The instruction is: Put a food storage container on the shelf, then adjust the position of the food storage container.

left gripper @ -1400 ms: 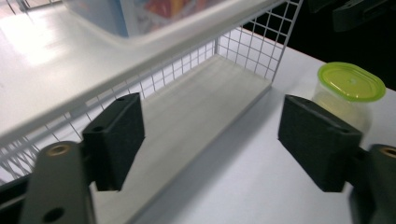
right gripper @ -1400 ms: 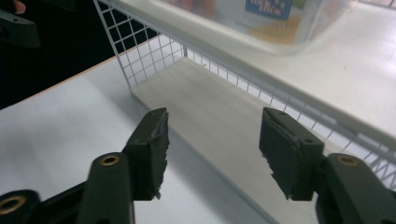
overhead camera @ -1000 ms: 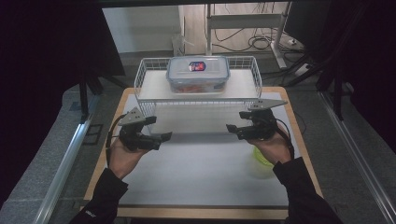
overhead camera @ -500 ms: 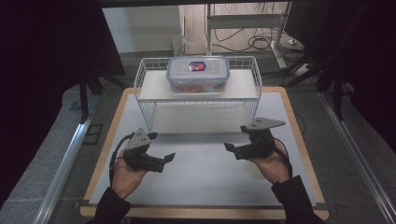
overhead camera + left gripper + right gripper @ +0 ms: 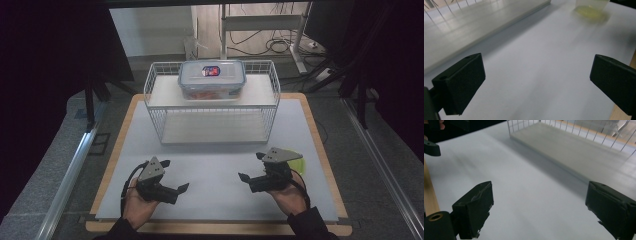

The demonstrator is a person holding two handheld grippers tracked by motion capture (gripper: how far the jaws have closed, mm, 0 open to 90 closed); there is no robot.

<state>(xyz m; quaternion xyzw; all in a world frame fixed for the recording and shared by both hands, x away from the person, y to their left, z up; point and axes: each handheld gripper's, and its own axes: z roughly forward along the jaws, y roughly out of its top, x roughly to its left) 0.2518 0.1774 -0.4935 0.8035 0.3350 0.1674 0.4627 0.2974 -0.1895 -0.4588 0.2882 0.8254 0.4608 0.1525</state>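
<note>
My left gripper (image 5: 175,175) (image 5: 536,75) hovers low over the white table mat (image 5: 215,165) at the near left. It is open, its jaws have just been opening, and nothing is between them. My right gripper (image 5: 251,166) (image 5: 539,202) is at the near right, also open after widening, with only bare mat between its pads. The two point inward toward each other. A clear lidded food container (image 5: 212,79) stands on the top shelf of a white wire rack (image 5: 159,117) at the back of the table. A yellow-green translucent cup (image 5: 298,165) (image 5: 591,8) sits just behind my right hand.
The rack's lower shelf (image 5: 215,127) (image 5: 574,147) is bare. The mat lies on a wooden board whose edge (image 5: 110,165) frames it. Dark floor and metal rails flank the table. The left gripper's jaw tip (image 5: 431,147) shows far off in the right gripper view.
Both hands have drawn back from near the rack toward the table's near edge and sunk lower. Both pairs of jaws stand wider than a second ago.
</note>
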